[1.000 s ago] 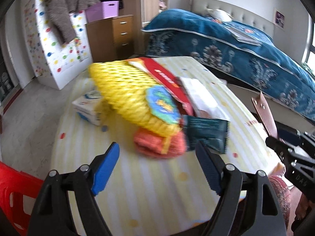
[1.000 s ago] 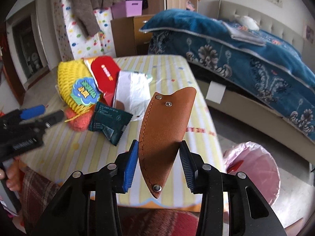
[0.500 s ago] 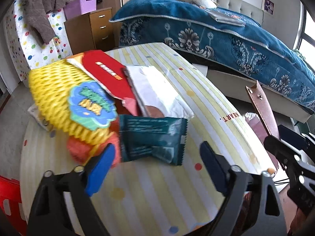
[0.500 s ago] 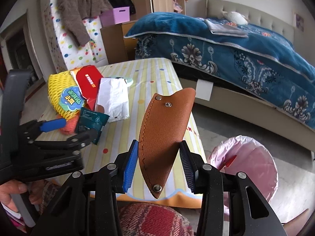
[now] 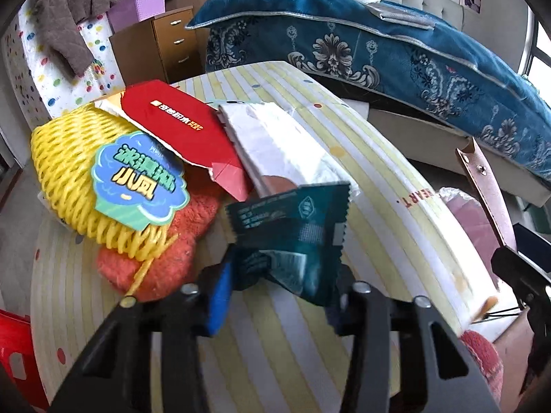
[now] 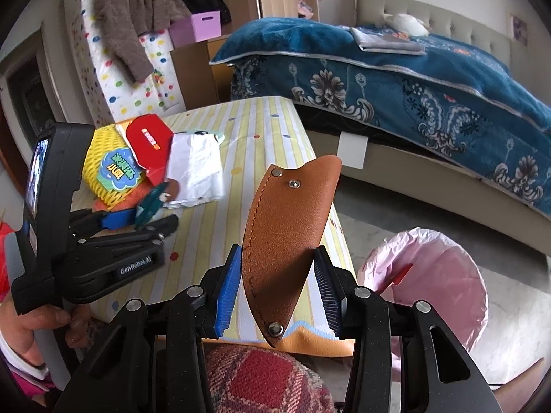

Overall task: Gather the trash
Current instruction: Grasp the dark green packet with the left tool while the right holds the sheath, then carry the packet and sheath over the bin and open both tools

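Note:
A dark green snack wrapper [image 5: 292, 234] stands buckled upward between the blue pads [image 5: 218, 296] of my left gripper [image 5: 279, 296], whose jaws are closing and pressing on it. The same gripper [image 6: 137, 218] shows in the right wrist view, low over the striped table [image 6: 261, 130]. My right gripper [image 6: 279, 275] is shut on a brown leather sheath [image 6: 289, 213], held upright off the table's near right edge. Behind the wrapper lie a yellow foam net [image 5: 69, 179] with a blue-green label, a red envelope [image 5: 179, 127], a white paper bag [image 5: 282, 144] and an orange cloth [image 5: 172, 254].
A bin with a pink liner [image 6: 430, 275] stands on the floor right of the table. A bed with a blue blanket [image 6: 413, 79] runs along the far right. A wooden drawer chest [image 5: 172, 41] and a dotted board [image 6: 137, 79] stand behind the table.
My left gripper moved forward and down onto the green wrapper and narrowed its jaws around it, so the wrapper now buckles up. The right gripper keeps the sheath, barely shifted.

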